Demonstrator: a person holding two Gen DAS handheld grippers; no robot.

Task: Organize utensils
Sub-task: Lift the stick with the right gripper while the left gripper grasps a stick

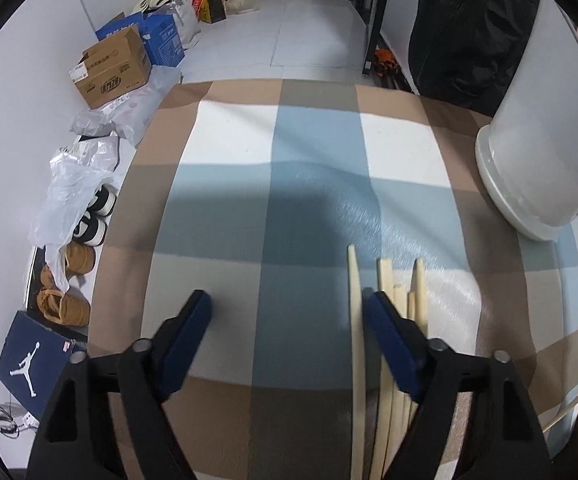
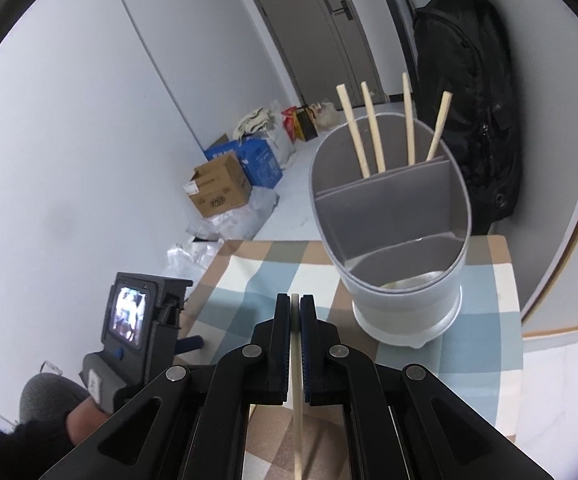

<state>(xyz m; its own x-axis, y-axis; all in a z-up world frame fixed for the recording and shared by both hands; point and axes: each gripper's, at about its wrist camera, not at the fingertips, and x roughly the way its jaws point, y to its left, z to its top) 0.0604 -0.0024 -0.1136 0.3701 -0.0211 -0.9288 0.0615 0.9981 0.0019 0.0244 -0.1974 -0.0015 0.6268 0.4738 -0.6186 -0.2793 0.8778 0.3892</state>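
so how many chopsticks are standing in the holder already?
4, all in the rear compartment of the utensil holder. One more chopstick is clamped in the right gripper.

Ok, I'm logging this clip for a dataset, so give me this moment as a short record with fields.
surface: checked tablecloth
holder: grey divided utensil holder, upright on the cloth
already in holder: four chopsticks, all in the far compartment
right gripper: shut on a single chopstick
left gripper: open, holding nothing
loose chopsticks: lying on the cloth by the left gripper's right finger
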